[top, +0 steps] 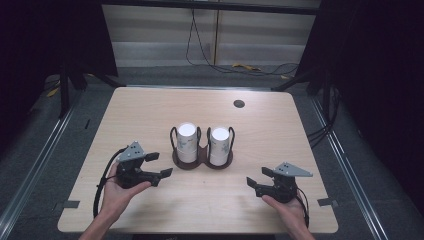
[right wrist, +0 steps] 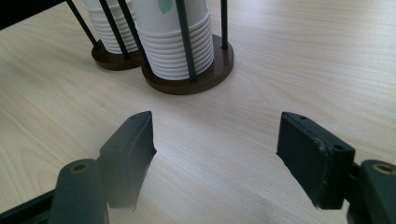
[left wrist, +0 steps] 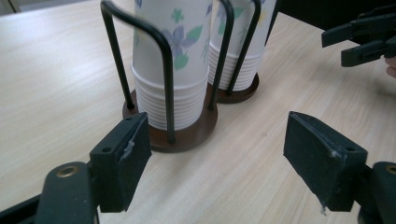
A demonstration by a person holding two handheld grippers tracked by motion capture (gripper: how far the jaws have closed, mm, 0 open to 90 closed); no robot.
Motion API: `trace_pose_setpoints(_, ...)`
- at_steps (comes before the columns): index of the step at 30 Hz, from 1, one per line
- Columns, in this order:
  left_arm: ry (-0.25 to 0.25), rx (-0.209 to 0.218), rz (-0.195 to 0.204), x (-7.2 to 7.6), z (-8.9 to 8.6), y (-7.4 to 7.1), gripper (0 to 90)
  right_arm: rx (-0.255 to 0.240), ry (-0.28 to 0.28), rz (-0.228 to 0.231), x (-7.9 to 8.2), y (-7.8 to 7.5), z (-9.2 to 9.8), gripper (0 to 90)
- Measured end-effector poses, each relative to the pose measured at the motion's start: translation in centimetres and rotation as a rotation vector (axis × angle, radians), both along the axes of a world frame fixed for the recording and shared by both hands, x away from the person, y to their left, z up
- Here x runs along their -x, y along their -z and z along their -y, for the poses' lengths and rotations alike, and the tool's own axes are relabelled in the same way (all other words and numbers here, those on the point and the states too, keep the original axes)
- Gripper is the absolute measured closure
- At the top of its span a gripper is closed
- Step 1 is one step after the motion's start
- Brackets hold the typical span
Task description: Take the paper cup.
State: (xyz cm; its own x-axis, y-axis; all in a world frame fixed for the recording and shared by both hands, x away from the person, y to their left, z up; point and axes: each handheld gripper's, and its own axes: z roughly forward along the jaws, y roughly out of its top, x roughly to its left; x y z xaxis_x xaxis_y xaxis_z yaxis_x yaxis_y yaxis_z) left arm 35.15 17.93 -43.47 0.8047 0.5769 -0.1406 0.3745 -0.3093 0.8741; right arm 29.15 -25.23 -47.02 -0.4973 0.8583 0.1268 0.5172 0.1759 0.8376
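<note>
A dark wire cup holder (top: pixel 202 160) with two round brown bases stands at the table's middle. It holds two stacks of white flower-printed paper cups, the left stack (top: pixel 187 141) and the right stack (top: pixel 220 145). My left gripper (top: pixel 160 165) rests low at the front left, open and empty, pointing toward the holder. In the left gripper view the left stack (left wrist: pixel 170 70) stands just beyond the open jaws (left wrist: pixel 217 126). My right gripper (top: pixel 256 177) sits at the front right, open and empty. In the right gripper view the nearer stack (right wrist: pixel 175 42) lies ahead of the spread jaws (right wrist: pixel 215 119).
The light wooden table (top: pixel 150 110) has a round cable hole (top: pixel 239 104) at the back right. Cables (top: pixel 250 67) lie on the floor behind it. Dark curtains flank both sides. The right gripper's jaws (left wrist: pixel 364 37) show far off in the left gripper view.
</note>
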Motion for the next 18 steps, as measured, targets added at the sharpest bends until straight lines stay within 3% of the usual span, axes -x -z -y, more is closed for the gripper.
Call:
trace_pose_setpoints(2, 0.016, -0.022, 0.023, 0.0, 0.2, -0.7, 28.9, 0.012, 0.004, -0.002, 0.0, -0.1, -0.1, 27.6)
trace_pose_setpoints(3, 0.029, -0.055, 0.026, -0.2, 0.5, -1.1, 30.3, 0.015, 0.004, -0.003, 0.0, -0.2, -0.1, 27.6)
trace_pose_setpoints(6, 0.030, -0.062, 0.021, -0.6, 0.7, -1.3, 29.3, 0.022, 0.004, -0.004, -0.1, -0.1, 0.0, 27.6)
trace_pose_setpoints(10, 0.033, -0.025, -0.007, -1.5, 0.8, -2.2, 30.4, 0.020, 0.005, -0.014, -0.3, 0.0, 0.2, 28.5)
trace_pose_setpoints(12, 0.021, -0.044, 0.021, -1.9, 0.9, -2.9, 30.4, 0.022, 0.010, -0.018, -0.3, 0.0, 0.3, 28.7)
trace_pose_setpoints(14, 0.019, -0.017, 0.025, -2.2, 1.2, -3.4, 30.4, 0.016, 0.016, -0.023, -0.3, 0.0, 0.4, 28.8)
trace_pose_setpoints(16, 0.005, -0.033, 0.058, -2.4, 1.5, -3.8, 30.4, 0.015, 0.015, -0.024, -0.3, 0.0, 0.4, 28.7)
trace_pose_setpoints(18, 0.005, -0.043, 0.059, -2.8, 1.8, -4.1, 30.4, 0.018, 0.015, -0.026, -0.3, 0.0, 0.3, 28.7)
